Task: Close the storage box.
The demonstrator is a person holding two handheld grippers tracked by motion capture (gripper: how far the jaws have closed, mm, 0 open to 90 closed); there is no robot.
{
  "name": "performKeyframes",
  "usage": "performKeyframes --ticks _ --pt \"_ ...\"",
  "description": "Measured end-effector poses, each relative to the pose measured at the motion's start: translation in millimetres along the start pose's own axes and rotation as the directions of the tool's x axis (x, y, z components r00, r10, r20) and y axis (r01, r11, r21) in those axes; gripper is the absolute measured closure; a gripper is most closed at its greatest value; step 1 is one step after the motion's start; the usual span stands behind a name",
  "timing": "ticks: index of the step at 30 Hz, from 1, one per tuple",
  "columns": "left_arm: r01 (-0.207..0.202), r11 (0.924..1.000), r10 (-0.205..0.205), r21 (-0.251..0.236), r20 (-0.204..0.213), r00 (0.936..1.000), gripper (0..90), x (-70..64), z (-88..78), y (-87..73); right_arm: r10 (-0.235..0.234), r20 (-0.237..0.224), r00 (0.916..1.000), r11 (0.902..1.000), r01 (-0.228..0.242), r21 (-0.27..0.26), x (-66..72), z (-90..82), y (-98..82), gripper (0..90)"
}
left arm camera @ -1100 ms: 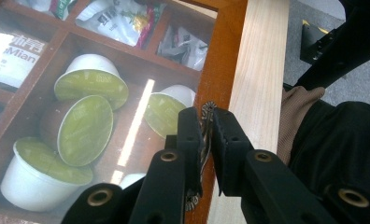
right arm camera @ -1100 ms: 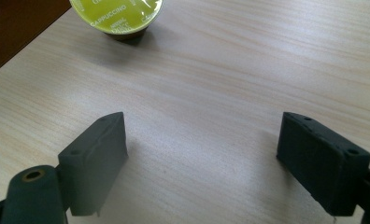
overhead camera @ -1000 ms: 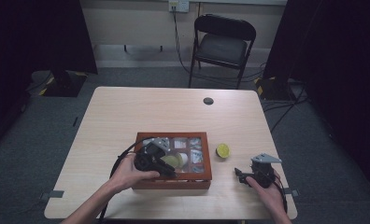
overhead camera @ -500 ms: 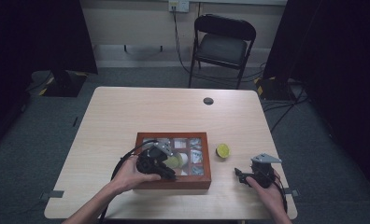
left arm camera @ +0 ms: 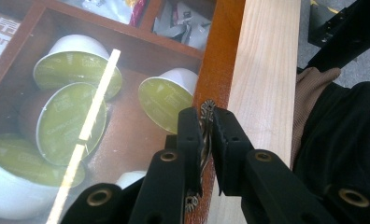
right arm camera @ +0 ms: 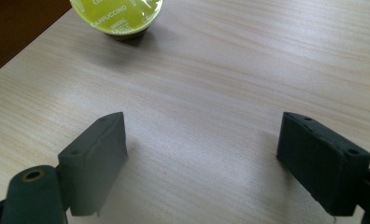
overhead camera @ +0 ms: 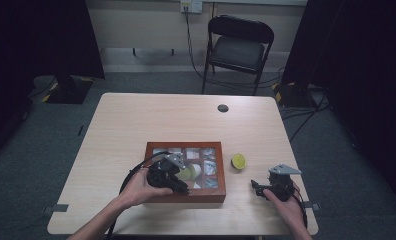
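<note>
From the high view I see the wooden box (overhead camera: 186, 172) mid-worktop (overhead camera: 136, 120), my left gripper (overhead camera: 178, 184) at its front edge, and a loose capsule (overhead camera: 238, 161) just beside it. In the left gripper view my jaws pinch the small metal clasp (left arm camera: 205, 122): stiff, thin, likely slippery. In the right gripper view my right gripper (right arm camera: 202, 161) stands wide, empty; the light, crushable capsule wants holding by its sides.

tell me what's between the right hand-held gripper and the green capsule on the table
Bare tabletop lies between the right hand-held gripper and the green capsule, per the right gripper view.
</note>
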State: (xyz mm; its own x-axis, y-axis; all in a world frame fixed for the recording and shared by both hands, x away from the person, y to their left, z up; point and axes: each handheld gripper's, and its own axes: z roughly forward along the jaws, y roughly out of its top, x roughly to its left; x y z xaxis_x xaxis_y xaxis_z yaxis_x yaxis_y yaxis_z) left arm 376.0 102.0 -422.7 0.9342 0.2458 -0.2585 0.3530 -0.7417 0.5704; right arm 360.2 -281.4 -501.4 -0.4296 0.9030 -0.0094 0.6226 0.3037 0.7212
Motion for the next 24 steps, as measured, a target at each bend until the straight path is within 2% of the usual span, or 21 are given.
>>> performKeyframes --ticks 4,6,9,10,11,12,14,16,18,24 --pt "0.017 0.9997 -0.017 -0.018 -0.002 0.9999 80.7 0.7 -2.7 -0.7 0.000 0.000 1.0000 1.0000 0.000 0.000 0.0 0.0 0.0 15.4" --pt "0.042 0.9984 -0.041 -0.038 0.010 0.9991 73.5 2.9 -2.8 -1.7 0.000 0.000 1.0000 1.0000 0.000 0.000 0.0 0.0 0.0 15.3" --pt "0.079 0.9940 -0.080 -0.076 -0.001 0.9968 63.2 4.4 -5.7 -2.5 0.000 0.000 1.0000 1.0000 0.000 0.000 0.0 0.0 0.0 15.4" --pt "0.090 0.9899 -0.090 -0.109 0.008 0.9959 61.0 4.9 -7.6 -3.5 0.000 0.000 1.0000 1.0000 0.000 0.000 0.0 0.0 0.0 15.4" --pt "0.094 0.9872 -0.095 -0.129 -0.001 0.9955 57.0 5.0 -10.8 -4.1 0.000 0.000 1.0000 1.0000 0.000 0.000 0.0 0.0 0.0 15.3" --pt "0.109 0.9809 -0.108 -0.161 0.018 0.9940 52.3 5.5 -12.3 -5.3 0.000 0.000 1.0000 1.0000 0.000 0.000 0.0 0.0 0.0 15.4" --pt "0.113 0.9769 -0.116 -0.182 -0.009 0.9932 40.8 5.0 -17.1 -6.5 -0.002 0.000 1.0000 1.0000 0.002 -0.001 -0.1 -0.1 -0.1 15.4" --pt "0.119 0.9730 -0.125 -0.198 -0.015 0.9921 35.8 6.1 -21.2 -8.3 -0.002 0.001 1.0000 1.0000 0.002 -0.001 -0.1 -0.1 -0.1 15.4" --pt "0.122 0.9729 -0.131 -0.196 -0.030 0.9910 30.2 7.6 -24.9 -9.9 -0.002 0.001 1.0000 1.0000 0.002 -0.001 -0.1 -0.1 -0.1 15.3" --pt "0.140 0.9647 -0.159 -0.223 -0.066 0.9851 28.0 10.4 -40.1 -22.4 -0.002 0.001 1.0000 1.0000 0.002 0.000 -0.1 -0.1 -0.1 15.4"
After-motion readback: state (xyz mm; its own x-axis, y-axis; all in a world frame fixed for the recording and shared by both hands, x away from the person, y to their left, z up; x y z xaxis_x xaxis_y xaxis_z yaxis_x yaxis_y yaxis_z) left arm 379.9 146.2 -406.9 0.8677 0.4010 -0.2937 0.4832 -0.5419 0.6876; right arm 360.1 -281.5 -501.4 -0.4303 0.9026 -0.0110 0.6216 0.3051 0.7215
